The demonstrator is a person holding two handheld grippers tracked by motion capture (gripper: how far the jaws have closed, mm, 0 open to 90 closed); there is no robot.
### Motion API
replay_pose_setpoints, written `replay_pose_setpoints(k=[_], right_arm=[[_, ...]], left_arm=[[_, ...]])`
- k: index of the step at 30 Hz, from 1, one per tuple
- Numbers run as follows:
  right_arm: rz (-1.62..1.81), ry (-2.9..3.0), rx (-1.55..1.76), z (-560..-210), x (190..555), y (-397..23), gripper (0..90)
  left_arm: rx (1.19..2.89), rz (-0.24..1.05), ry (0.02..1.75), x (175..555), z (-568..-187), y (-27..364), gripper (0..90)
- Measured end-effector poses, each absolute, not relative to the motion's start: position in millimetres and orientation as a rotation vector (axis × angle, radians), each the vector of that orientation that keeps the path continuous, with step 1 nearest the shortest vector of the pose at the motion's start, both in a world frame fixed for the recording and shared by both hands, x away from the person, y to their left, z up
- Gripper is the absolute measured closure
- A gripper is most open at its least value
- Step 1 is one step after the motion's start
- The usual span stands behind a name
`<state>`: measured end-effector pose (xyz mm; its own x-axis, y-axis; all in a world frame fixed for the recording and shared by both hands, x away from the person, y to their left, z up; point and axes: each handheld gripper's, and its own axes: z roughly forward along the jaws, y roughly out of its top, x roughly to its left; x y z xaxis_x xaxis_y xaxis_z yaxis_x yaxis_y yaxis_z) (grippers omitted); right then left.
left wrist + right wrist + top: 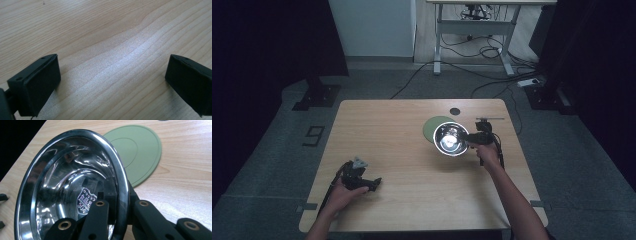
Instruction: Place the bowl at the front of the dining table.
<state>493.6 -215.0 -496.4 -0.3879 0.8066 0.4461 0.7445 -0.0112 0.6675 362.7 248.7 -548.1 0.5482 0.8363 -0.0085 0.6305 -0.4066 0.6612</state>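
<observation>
The right hand-held gripper (468,139) clamps the steel bowl's (450,139) rim, near the green mat (140,152); the left hand-held gripper (374,182) rests open on the desk (402,200).

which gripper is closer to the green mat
Right. The right gripper holds the steel bowl by its rim right beside the green mat. The left gripper rests far off, near the table's opposite front corner.
</observation>
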Motion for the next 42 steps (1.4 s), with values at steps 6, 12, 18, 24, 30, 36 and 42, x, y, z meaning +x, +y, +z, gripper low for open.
replay_pose_setpoints(k=[6, 12, 18, 24, 30, 36, 42], right_arm=[[1.359, 2.144, 1.719, -497, 500, -218, 86.3], [1.365, 2.123, 1.726, -495, 507, -219, 86.4], [1.365, 2.107, 1.746, -499, 511, -219, 86.4], [1.354, 2.11, 1.759, -500, 516, -218, 86.3], [1.367, 2.096, 1.742, -495, 522, -214, 86.4], [1.343, 2.104, 1.758, -497, 527, -208, 86.3], [1.348, 2.097, 1.747, -495, 532, -203, 86.3]], left_arm=[[2.17, 0.434, 1.176, 363, -548, 249, 0.1], [2.17, 0.434, 1.175, 363, -548, 249, 0.1], [2.171, 0.433, 1.173, 362, -548, 249, 0.1], [2.171, 0.433, 1.173, 362, -548, 249, 0.1], [2.171, 0.433, 1.173, 362, -548, 249, 0.1], [2.172, 0.432, 1.171, 362, -548, 249, 0.1], [2.172, 0.431, 1.17, 362, -548, 249, 0.1]])
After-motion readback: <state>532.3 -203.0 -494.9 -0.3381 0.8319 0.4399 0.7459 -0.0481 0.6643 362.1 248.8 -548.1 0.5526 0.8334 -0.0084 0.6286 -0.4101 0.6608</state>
